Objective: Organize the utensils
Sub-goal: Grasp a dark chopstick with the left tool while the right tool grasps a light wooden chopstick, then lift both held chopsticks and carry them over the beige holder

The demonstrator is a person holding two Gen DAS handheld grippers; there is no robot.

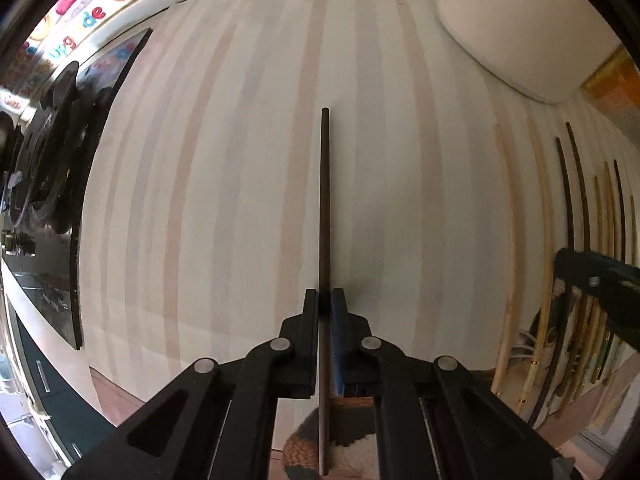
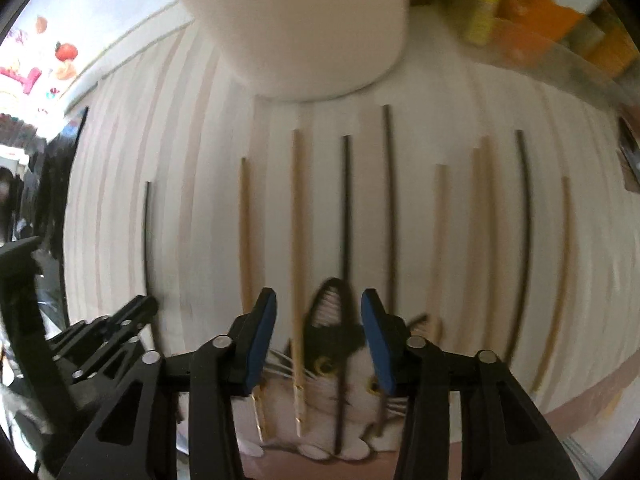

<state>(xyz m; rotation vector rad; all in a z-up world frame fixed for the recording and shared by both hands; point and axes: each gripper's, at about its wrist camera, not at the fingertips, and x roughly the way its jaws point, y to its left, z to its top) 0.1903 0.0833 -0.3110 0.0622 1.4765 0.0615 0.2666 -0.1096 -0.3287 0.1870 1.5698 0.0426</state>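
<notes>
My left gripper [image 1: 325, 300] is shut on a dark brown chopstick [image 1: 325, 200] that points straight ahead over the striped table mat [image 1: 200, 200]. It also shows at the left of the right wrist view [image 2: 147, 240], with the left gripper [image 2: 120, 320] below it. My right gripper [image 2: 318, 304] is open above a row of chopsticks, with a light wooden one [image 2: 298, 220] and a dark one [image 2: 346, 208] between its jaws. Several more light and dark chopsticks lie side by side to the right [image 2: 524, 220]. A white round holder [image 2: 304, 20] stands just beyond them.
A cat-picture mat [image 2: 340, 360] lies under the near chopstick ends. A black stand [image 1: 60, 160] sits at the left table edge. Orange and yellow boxes [image 2: 540, 12] are at the far right. The right gripper [image 1: 600, 292] shows at the left wrist view's right edge.
</notes>
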